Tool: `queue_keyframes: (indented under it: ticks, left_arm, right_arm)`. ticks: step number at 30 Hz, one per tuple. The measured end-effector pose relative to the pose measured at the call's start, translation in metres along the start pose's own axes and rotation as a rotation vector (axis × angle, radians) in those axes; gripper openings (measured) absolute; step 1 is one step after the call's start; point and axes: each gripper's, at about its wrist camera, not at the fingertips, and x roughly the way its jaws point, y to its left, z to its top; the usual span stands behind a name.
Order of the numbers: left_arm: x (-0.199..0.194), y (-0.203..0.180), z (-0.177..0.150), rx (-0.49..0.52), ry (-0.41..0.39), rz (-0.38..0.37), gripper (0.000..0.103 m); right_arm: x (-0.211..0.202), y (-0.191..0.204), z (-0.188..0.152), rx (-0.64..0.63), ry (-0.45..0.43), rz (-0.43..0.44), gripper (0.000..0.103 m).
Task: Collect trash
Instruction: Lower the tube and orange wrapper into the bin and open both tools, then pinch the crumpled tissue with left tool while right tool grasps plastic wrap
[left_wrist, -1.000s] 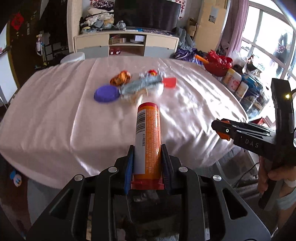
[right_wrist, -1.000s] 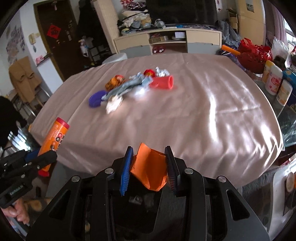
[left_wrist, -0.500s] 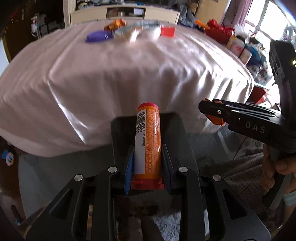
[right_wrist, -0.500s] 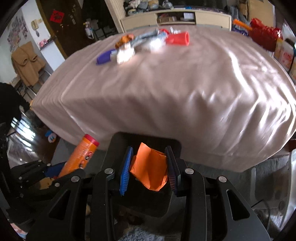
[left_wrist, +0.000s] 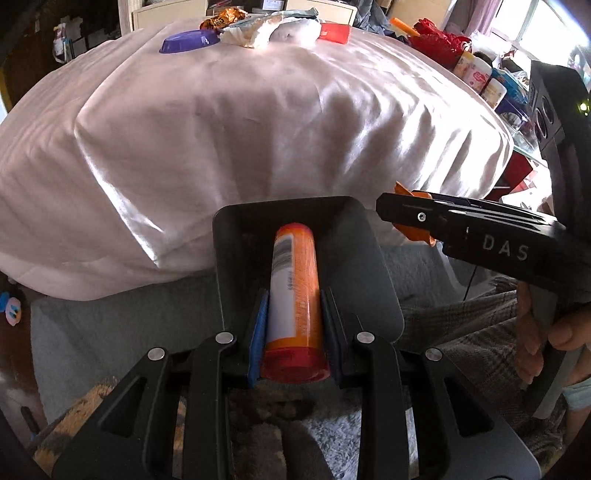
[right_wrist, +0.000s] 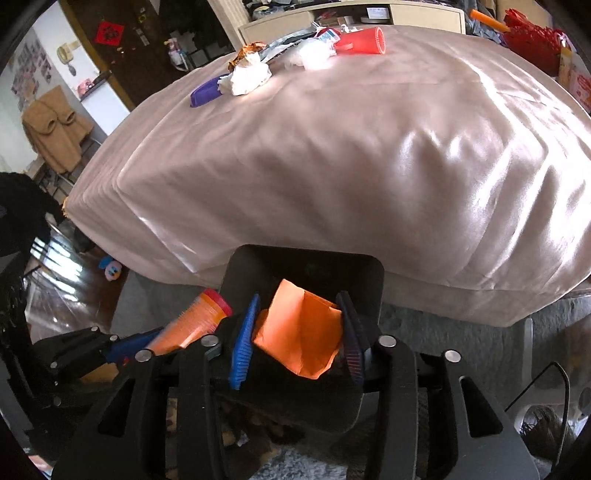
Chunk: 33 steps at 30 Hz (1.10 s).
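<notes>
My left gripper (left_wrist: 293, 312) is shut on an orange tube with a red cap (left_wrist: 293, 291) and holds it over a dark bin (left_wrist: 354, 251) on the floor in front of the table. My right gripper (right_wrist: 297, 332) is shut on a crumpled orange paper (right_wrist: 299, 332) over the same bin (right_wrist: 369, 273). The right gripper also shows in the left wrist view (left_wrist: 402, 218), and the tube in the right wrist view (right_wrist: 192, 325). More trash lies at the table's far side: a purple lid (left_wrist: 188, 38), white tissues (right_wrist: 245, 77), a red cup (right_wrist: 364, 40) and a foil wrapper (left_wrist: 223, 16).
The table is draped in a shiny pink cloth (left_wrist: 240, 122) whose front edge hangs just beyond the bin. Jars and a red bag (left_wrist: 439, 40) stand at the right. A grey rug (right_wrist: 461, 343) covers the floor.
Both grippers dropped from table height to below the table's front edge and now hold their items over the bin. Both stay shut.
</notes>
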Motion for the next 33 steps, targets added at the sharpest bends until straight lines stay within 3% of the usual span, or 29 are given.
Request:
queue_keyframes:
  ticks: [7, 14, 20, 33]
  left_arm:
    - [-0.001, 0.001, 0.000, -0.008, -0.004, 0.010, 0.042]
    - [-0.017, 0.004, 0.011, -0.021, -0.044, 0.052, 0.077]
    - [-0.038, 0.011, 0.033, -0.025, -0.082, 0.092, 0.091]
    - [-0.062, 0.036, 0.106, -0.030, -0.149, 0.155, 0.094]
  right_arm:
    - [-0.001, -0.002, 0.002, 0.012, -0.013, -0.022, 0.074]
    - [-0.020, -0.016, 0.011, 0.052, -0.049, -0.061, 0.097]
    - [-0.046, -0.022, 0.031, 0.048, -0.097, -0.093, 0.098]
    - [-0.062, -0.033, 0.116, 0.064, -0.150, -0.130, 0.098]
